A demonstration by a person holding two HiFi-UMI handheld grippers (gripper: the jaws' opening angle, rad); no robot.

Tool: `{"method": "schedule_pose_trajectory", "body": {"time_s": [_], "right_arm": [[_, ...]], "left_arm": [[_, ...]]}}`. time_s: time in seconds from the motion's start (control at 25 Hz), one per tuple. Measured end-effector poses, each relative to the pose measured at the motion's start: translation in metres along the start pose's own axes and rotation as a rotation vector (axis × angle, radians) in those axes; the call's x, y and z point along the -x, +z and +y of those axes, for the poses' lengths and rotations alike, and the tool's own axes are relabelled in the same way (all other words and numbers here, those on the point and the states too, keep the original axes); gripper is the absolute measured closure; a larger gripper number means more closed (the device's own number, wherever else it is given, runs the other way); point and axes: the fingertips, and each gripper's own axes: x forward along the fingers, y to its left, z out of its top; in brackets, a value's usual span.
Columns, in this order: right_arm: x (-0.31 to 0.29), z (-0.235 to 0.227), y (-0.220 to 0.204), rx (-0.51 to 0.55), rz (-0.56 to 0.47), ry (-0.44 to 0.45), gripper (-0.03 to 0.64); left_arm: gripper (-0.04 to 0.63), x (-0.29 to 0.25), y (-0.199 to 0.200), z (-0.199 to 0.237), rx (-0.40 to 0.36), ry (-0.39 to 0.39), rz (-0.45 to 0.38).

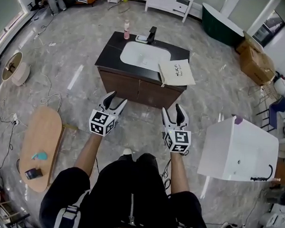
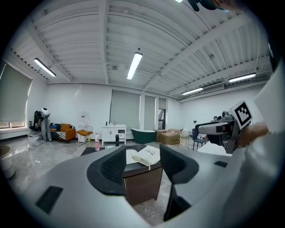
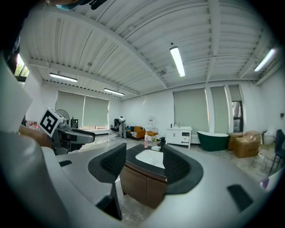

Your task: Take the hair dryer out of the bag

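A cream cloth bag lies flat on the right end of a dark vanity counter, beside its white basin. No hair dryer shows in any view. My left gripper and right gripper are held side by side in front of the vanity, a short way from its wooden doors. Both are open with nothing between their pads. In the left gripper view the bag appears between the open jaws of the left gripper. The right gripper frames the basin.
A pink bottle and a black faucet stand at the back of the counter. A white box-like unit stands at the right, an oval wooden table at the left. Cables trail over the floor at the left.
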Motion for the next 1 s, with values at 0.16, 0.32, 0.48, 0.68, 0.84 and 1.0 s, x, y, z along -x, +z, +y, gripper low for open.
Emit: {"method": "schedule_pose_trajectory", "body": {"time_s": [0.16, 0.32, 0.48, 0.68, 0.84, 1.0], "right_arm": [[-0.016, -0.014, 0.002, -0.009, 0.007, -0.024, 0.359], [-0.041, -0.024, 0.001, -0.020, 0.012, -0.036, 0.359], [-0.072, -0.037, -0.002, -0.027, 0.016, -0.035, 0.359], [-0.127, -0.056, 0.000, -0.031, 0.025, -0.018, 0.359], [-0.174, -0.082, 0.009, -0.024, 0.024, -0.009, 0.359], [-0.221, -0.116, 0.017, -0.024, 0.035, 0.012, 0.359]], "left_arm": [[0.353, -0.021, 0.004, 0.012, -0.005, -0.015, 0.005], [0.353, -0.042, 0.002, 0.025, -0.005, -0.025, 0.020], [0.354, -0.067, -0.002, 0.044, 0.000, -0.015, 0.040], [0.354, -0.108, 0.000, 0.076, 0.000, -0.001, 0.048], [0.354, -0.153, 0.006, 0.101, 0.003, 0.023, 0.058], [0.354, -0.204, 0.014, 0.119, 0.025, 0.045, 0.058]]}}
